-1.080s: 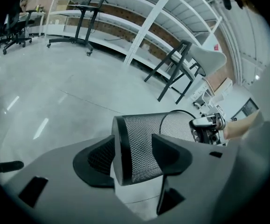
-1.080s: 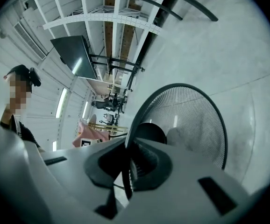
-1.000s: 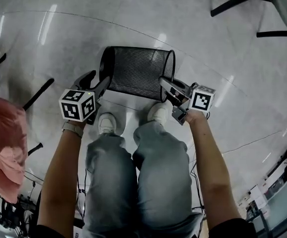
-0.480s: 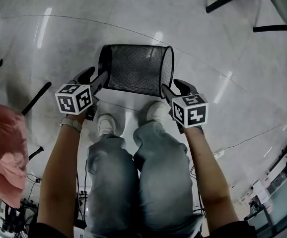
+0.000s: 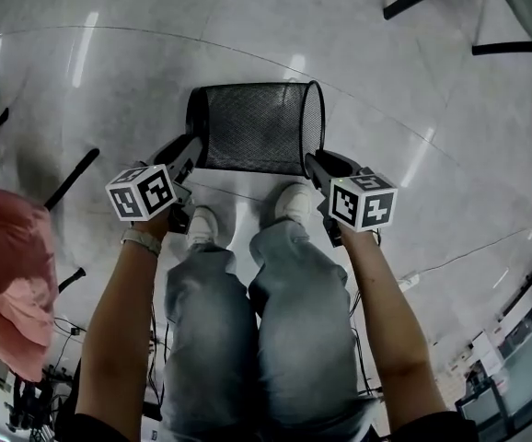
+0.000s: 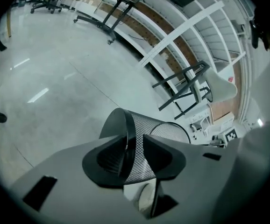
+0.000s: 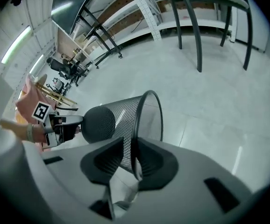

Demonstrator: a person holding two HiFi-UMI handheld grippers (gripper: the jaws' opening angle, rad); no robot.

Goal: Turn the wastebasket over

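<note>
Glossy grey floor (image 5: 109, 90): black mesh basket (image 5: 257, 127) lies on its side just beyond the shoes (image 5: 294, 201), base left, mouth right; left gripper (image 5: 190, 147) has just closed onto the base edge and right gripper (image 5: 314, 162) onto the rim wall, mesh pinched in both.

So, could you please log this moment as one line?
wastebasket: on its side | left gripper: jaws just closed onto base edge | right gripper: jaws just closed onto open rim

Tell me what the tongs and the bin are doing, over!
Left tongs just closed on wastebasket base edge. Right tongs just closed on its open rim. Wastebasket lying sideways on floor. Nothing blocking.
</note>
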